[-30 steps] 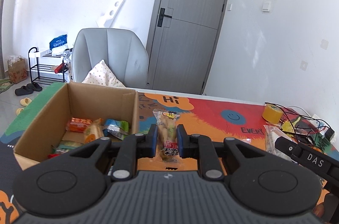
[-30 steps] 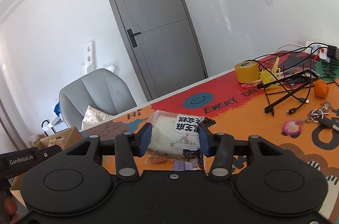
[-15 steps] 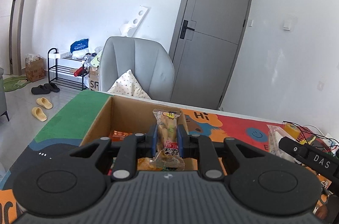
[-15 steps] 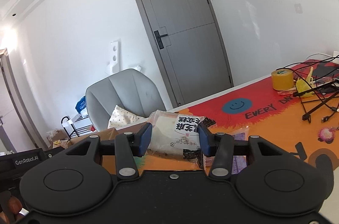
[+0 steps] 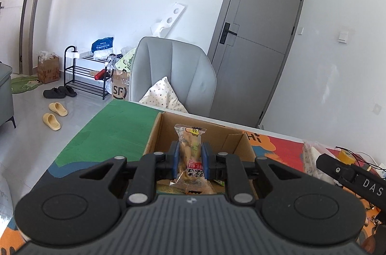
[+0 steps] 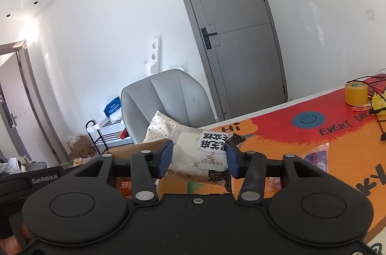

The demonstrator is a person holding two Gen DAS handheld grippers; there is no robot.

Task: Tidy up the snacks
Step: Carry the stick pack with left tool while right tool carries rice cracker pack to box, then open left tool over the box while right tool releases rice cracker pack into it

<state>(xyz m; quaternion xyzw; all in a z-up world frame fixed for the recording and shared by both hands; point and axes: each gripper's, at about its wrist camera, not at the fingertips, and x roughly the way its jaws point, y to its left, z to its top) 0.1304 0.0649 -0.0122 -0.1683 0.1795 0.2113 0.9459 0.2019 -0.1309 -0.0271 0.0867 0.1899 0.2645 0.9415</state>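
My left gripper point(image 5: 190, 162) is shut on a clear snack packet with a red label point(image 5: 191, 153) and holds it upright over the open cardboard box point(image 5: 237, 143). Most of the box's inside is hidden behind the gripper. My right gripper point(image 6: 199, 159) is shut on a white snack packet with black characters point(image 6: 205, 156), held above the table to the right of the box point(image 6: 135, 150). An orange packet point(image 6: 125, 185) shows inside the box. The white packet also shows at the right in the left wrist view point(image 5: 311, 162).
A purple snack packet point(image 6: 318, 158) lies on the orange mat. A yellow tape roll point(image 6: 355, 93) and black cables point(image 6: 376, 110) sit at the far right. A grey chair point(image 5: 176, 76) with a pillow stands behind the table. The green mat edge point(image 5: 115, 124) is left of the box.
Both grippers have swung left with their packets. The left packet went from over the mat beside the box to over the box. The right packet has come close to the box.
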